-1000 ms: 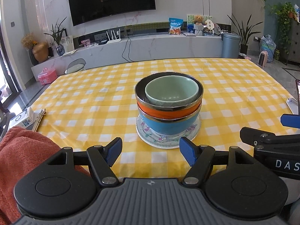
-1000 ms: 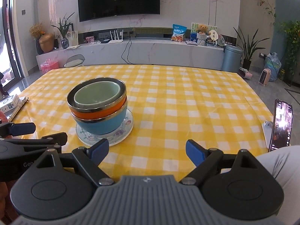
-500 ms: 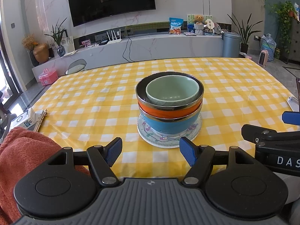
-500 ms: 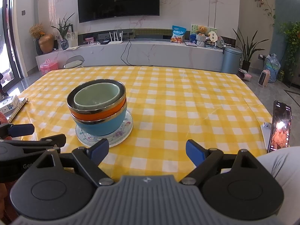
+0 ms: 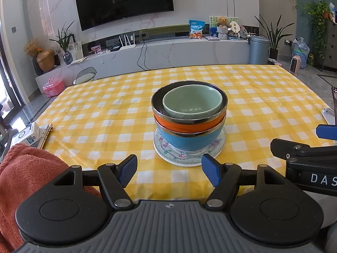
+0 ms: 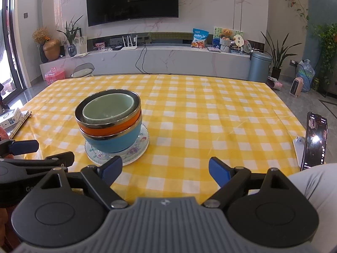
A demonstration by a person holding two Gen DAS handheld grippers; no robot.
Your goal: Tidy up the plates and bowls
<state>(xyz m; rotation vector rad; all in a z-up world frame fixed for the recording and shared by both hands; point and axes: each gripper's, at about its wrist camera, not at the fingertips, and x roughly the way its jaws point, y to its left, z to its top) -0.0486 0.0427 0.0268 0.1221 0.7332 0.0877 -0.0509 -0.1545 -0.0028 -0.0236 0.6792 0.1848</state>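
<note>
Table: a yellow-checked tablecloth (image 5: 105, 113) covers the whole top; the stack stands on it toward the near edge, and nothing on the cloth has shifted from a second ago.
Stack: three bowls sit nested on a plate, upright and centred, the same pile in the same spot as in the earlier views.
Plate: the floral plate (image 5: 190, 160) lies flat under the stack, its rim showing all round the bottom bowl.
Blue bowl: the blue bowl (image 5: 189, 140) rests on the plate and carries the rest.
Orange bowl: the orange bowl (image 5: 185, 124), steel-rimmed, sits inside the blue one.
Green bowl: the pale green bowl (image 5: 192, 102) tops the stack, nested in the orange bowl, leaning slightly to one side.
Left gripper: the left gripper (image 5: 168, 169) hangs just short of the plate's near rim, fingers spread wide, nothing between them, unmoved over the last second.
Right gripper: the right gripper (image 6: 165, 168) holds off to the right of the stack, fingers equally wide apart and empty, also unmoved.
Phone: a phone (image 6: 314, 139) stands on a holder well right of the stack.
Change: none to speak of; both tools idle clear of the crockery.
Meaning: the sorting looks finished, or paused before a next reach; which cannot be told.
</note>
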